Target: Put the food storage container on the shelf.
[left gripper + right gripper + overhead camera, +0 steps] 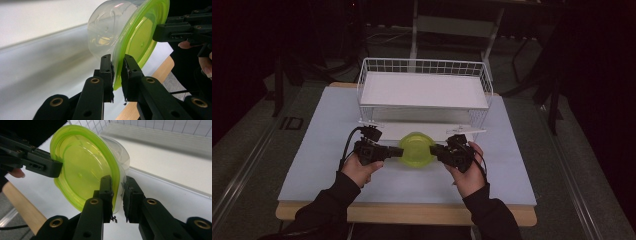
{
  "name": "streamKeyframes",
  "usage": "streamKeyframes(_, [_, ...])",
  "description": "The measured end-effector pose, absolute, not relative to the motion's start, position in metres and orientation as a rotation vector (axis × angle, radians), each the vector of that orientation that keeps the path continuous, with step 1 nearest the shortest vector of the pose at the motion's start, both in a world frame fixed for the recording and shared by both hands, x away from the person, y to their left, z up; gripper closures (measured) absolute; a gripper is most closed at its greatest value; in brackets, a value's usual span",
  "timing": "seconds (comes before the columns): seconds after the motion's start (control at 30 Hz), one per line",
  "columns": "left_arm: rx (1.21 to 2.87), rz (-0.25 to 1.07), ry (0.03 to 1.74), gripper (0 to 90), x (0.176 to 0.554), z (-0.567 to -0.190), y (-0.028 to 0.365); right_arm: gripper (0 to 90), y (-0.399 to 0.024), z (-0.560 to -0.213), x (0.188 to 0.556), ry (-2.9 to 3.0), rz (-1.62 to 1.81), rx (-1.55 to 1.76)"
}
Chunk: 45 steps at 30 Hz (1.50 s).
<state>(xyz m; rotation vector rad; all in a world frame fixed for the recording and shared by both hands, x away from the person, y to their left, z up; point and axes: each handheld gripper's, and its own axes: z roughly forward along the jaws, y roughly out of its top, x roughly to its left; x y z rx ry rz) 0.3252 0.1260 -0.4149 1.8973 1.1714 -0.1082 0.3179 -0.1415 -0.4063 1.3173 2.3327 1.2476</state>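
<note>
Thing: a clear plastic tub [416, 149] with a yellow-green lid [140, 40] pressed on it, seen empty through the wall.
Place: it hung between the two grippers, above the pale table [322, 165], just in front of the white wire basket [422, 87].
Left gripper [117, 75]: the jaws were nearly closed and they pinched the edge of the lid on one side.
Right gripper [117, 195]: the jaws were also narrow, and they pinched the opposite edge, where lid and tub meet.
Weight: I judged it very light, because the tub looked thin and had nothing inside.
Stiffness: the wall probably bent easily; the lid edge looked like the firmest part.
Surface: smooth and shiny, so I thought it could slip from the pads.
Where to hold: the edge was the good place, one grip on each side, as it was done here.
Risk: if one side let go, the tub would likely swing down; a hard squeeze could pop the lid off.
</note>
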Motion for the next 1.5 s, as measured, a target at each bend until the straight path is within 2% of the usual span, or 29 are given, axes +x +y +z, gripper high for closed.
streamKeyframes(0.53, [1.861,-0.019,1.118,81.6,0.341,-0.357,0.122,79.3,-0.147,-0.347,0.331,2.241,1.317,1.272])
streamKeyframes(0.83, [1.865,0.019,1.106,81.5,0.363,-0.326,0.119,79.2,-0.148,-0.322,0.349,2.188,1.347,1.291])
streamKeyframes(1.5, [1.790,0.063,1.214,80.8,0.408,-0.300,0.107,79.4,-0.147,-0.289,0.400,2.138,1.307,1.438])
